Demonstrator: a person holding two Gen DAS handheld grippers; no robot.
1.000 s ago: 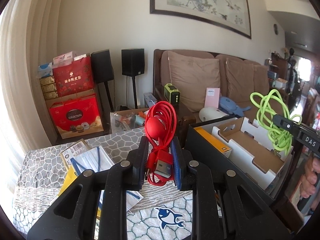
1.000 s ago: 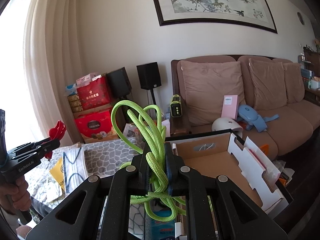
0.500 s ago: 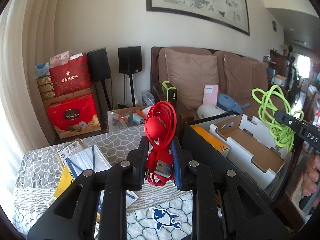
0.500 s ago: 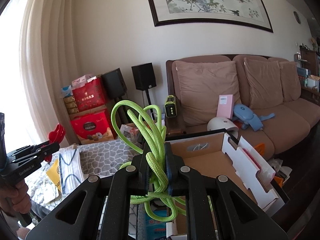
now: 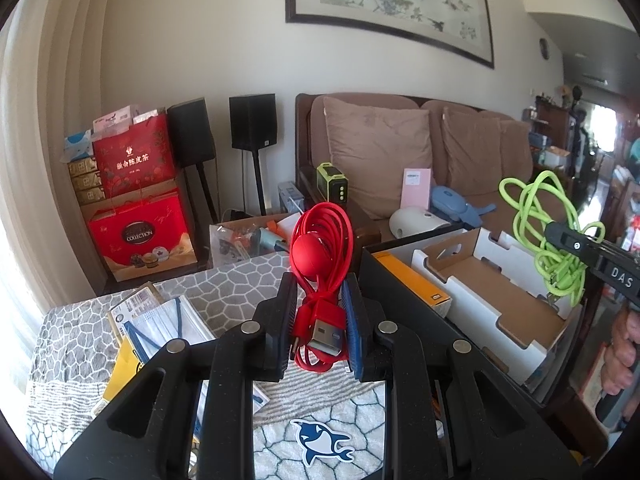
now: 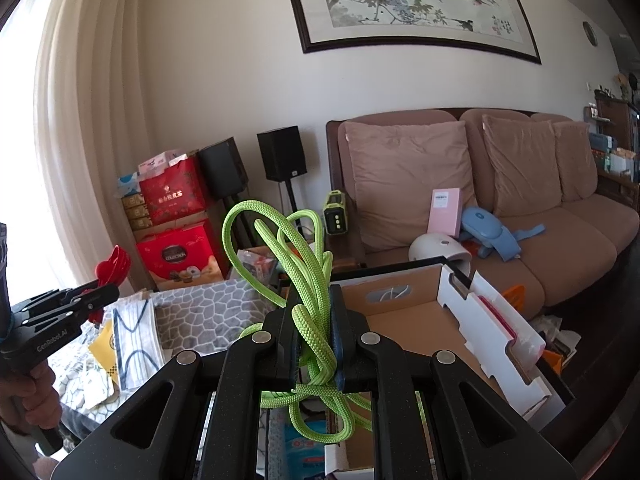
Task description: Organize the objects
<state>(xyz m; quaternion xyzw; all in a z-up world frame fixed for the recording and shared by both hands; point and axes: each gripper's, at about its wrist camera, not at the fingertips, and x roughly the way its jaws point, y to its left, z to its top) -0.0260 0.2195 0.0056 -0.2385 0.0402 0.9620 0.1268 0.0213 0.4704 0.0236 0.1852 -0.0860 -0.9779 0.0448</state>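
Note:
My left gripper point(image 5: 318, 304) is shut on a coiled red USB cable point(image 5: 320, 248), held upright above the stone-patterned table point(image 5: 232, 292); its USB plug faces me. My right gripper point(image 6: 314, 320) is shut on a bundle of green braided cord point(image 6: 292, 256), which loops above and hangs below the jaws. An open cardboard box point(image 5: 488, 292) with white dividers sits on the right of the table, and in the right wrist view the box point(image 6: 420, 312) lies just beyond the cord. Each view shows the other gripper: left gripper point(image 6: 108, 290) with red cable, right gripper point(image 5: 556, 230) with green cord.
Face masks point(image 5: 160, 324) and yellow packets lie on the table's left part. A brown sofa point(image 6: 500, 184) with cushions and small items stands behind. Red gift boxes point(image 5: 140, 236) and two black speakers point(image 5: 252, 120) line the wall. A person's hand point(image 5: 624, 344) holds the right gripper.
Both views have shifted slightly; the scenery sits a little further left and lower in frame. Both cables stay clamped as before.

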